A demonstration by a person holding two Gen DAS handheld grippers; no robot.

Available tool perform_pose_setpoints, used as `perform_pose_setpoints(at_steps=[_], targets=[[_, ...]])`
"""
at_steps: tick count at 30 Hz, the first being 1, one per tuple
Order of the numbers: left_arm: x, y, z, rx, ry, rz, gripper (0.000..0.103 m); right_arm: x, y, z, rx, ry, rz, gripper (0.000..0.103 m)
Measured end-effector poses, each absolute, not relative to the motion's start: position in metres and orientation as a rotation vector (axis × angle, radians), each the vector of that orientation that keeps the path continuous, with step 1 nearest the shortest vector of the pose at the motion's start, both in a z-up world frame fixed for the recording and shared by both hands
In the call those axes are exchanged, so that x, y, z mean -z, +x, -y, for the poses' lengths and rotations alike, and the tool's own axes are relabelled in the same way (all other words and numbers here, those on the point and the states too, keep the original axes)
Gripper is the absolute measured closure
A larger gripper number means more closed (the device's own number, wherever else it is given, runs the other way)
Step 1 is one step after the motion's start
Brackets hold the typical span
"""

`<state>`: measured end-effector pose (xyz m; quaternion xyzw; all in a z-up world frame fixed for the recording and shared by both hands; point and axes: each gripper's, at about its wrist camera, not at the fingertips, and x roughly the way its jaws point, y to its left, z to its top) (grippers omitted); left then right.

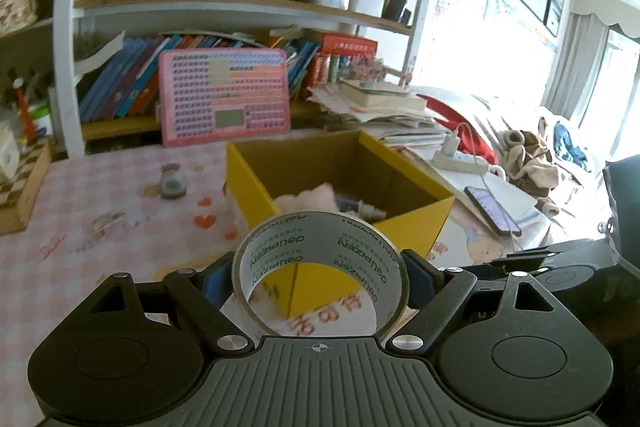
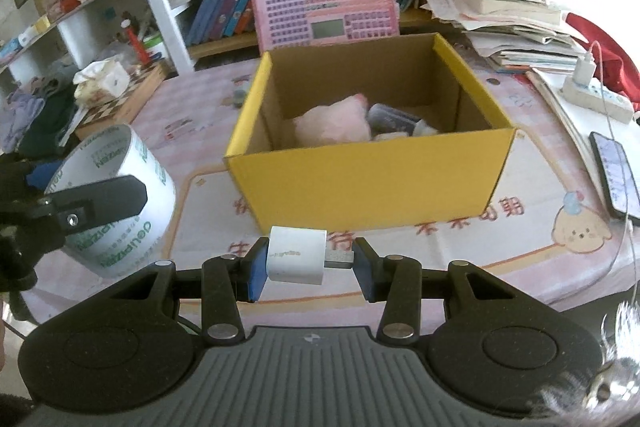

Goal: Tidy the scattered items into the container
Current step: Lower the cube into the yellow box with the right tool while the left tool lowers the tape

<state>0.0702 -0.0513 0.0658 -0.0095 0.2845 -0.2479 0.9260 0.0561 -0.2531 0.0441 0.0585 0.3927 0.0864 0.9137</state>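
The left gripper (image 1: 320,277) is clamped across the outside of a wide roll of clear packing tape with green lettering (image 1: 320,263), its jaws spread far apart to span the ring. The right gripper (image 2: 310,261) is closed on a small white plug-in charger cube with metal prongs (image 2: 296,254): one blue pad presses the cube's flat side, the other bears on the prong end. Both loads hang short of the yellow open-topped cardboard box (image 2: 360,183), near its front wall, above the pink checked tablecloth (image 2: 420,259).

The box already holds a soft pink plush lump (image 2: 334,123) and what looks like a grey case (image 2: 390,119), though that corner is blurred.

The charger grip is the weak one (thin prongs give a pad little to bite), so a jolt could twist the cube out before it clears the rim. The tape roll is smooth and round and could pivot between its pads. Released too low or too early, either item would strike the front wall and land on the cloth. The two grippers are close together, so they could collide over the opening.
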Motion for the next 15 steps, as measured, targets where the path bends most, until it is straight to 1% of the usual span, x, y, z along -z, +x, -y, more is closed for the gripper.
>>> perform_pose_setpoints(at_steps=[15], targets=[[-0.072, 0.118, 0.099, 0.469, -0.014, -0.522, 0.016, -0.056, 0.109, 0.302, -0.179, 0.065, -0.722, 0.062]])
